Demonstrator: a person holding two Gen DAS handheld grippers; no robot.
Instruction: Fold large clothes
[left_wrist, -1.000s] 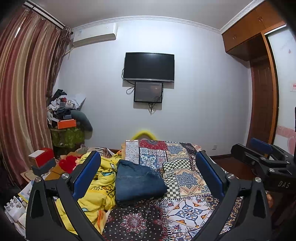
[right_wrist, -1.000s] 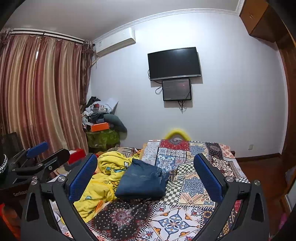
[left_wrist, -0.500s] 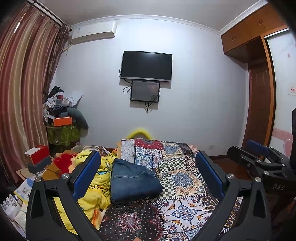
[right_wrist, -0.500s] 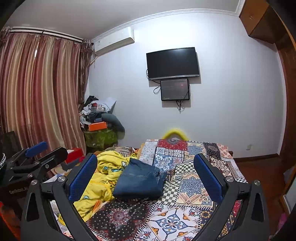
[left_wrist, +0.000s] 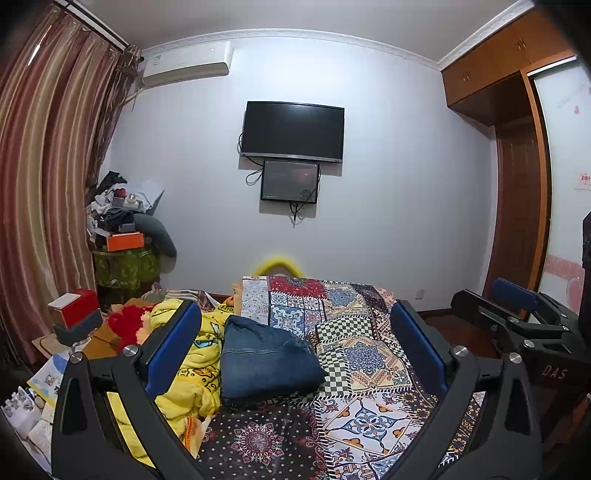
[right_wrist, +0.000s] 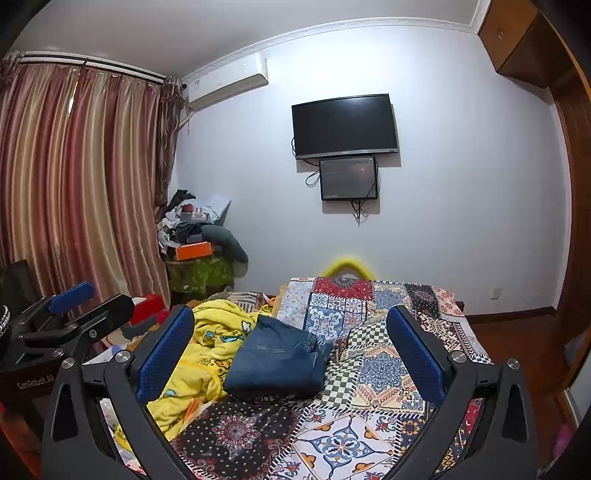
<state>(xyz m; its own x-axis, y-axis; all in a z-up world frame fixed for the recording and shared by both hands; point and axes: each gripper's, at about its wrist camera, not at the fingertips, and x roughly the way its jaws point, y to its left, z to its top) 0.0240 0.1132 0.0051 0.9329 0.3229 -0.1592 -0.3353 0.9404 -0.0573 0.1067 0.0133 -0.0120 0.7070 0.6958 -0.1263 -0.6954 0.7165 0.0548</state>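
Observation:
A folded pair of blue jeans (left_wrist: 267, 360) lies on the patchwork bedspread (left_wrist: 369, 354), also in the right wrist view (right_wrist: 277, 360). My left gripper (left_wrist: 295, 345) is open and empty, held above the near end of the bed, well short of the jeans. My right gripper (right_wrist: 290, 343) is open and empty, at a similar height beside it. The right gripper also shows at the right edge of the left wrist view (left_wrist: 517, 317), and the left gripper shows at the left edge of the right wrist view (right_wrist: 70, 314).
A crumpled yellow blanket (left_wrist: 188, 365) lies left of the jeans on the bed. A cluttered stand with an orange box (left_wrist: 123, 242) stands by the curtains (left_wrist: 48, 184). A red box (left_wrist: 75, 308) sits at the left. A TV (left_wrist: 291, 131) hangs on the far wall; a wooden wardrobe (left_wrist: 517, 166) is at the right.
Both grippers have drifted slightly and tilted up a little; the view shifts, the jeans stay put on the bed. Both stay open.

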